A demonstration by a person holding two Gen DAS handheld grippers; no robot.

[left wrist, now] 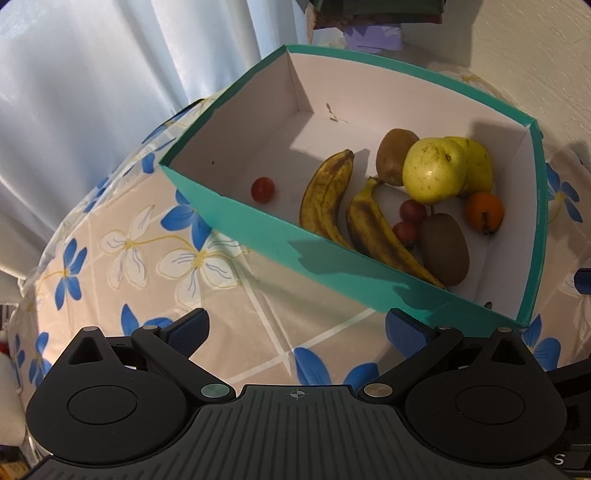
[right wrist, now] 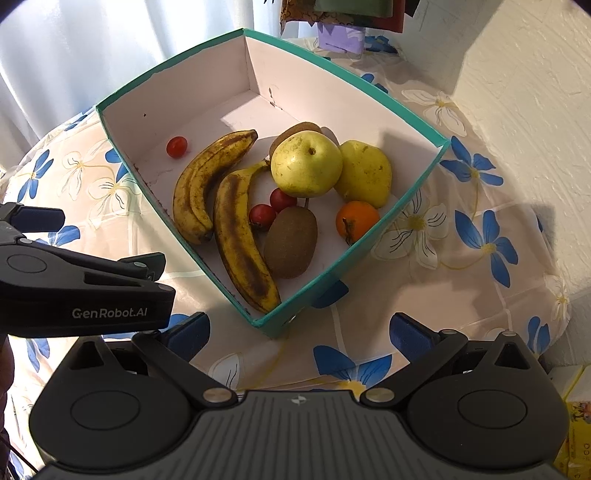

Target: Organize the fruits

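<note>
Fruits lay in a teal cardboard box on the flowered tablecloth: spotted bananas, fuzzy kiwis, smooth pears. Left gripper and right gripper hovered with fingers apart, empty.

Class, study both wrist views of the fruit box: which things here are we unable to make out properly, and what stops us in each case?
- Far kiwi: right wrist view, mostly hidden behind the round pear.
- Near ends of the bananas: left wrist view, hidden by the teal box wall.
- Left claw: right wrist view, cut off by the left edge.
- Items on the shelf: left wrist view, cut by the top edge and blurred.
</note>
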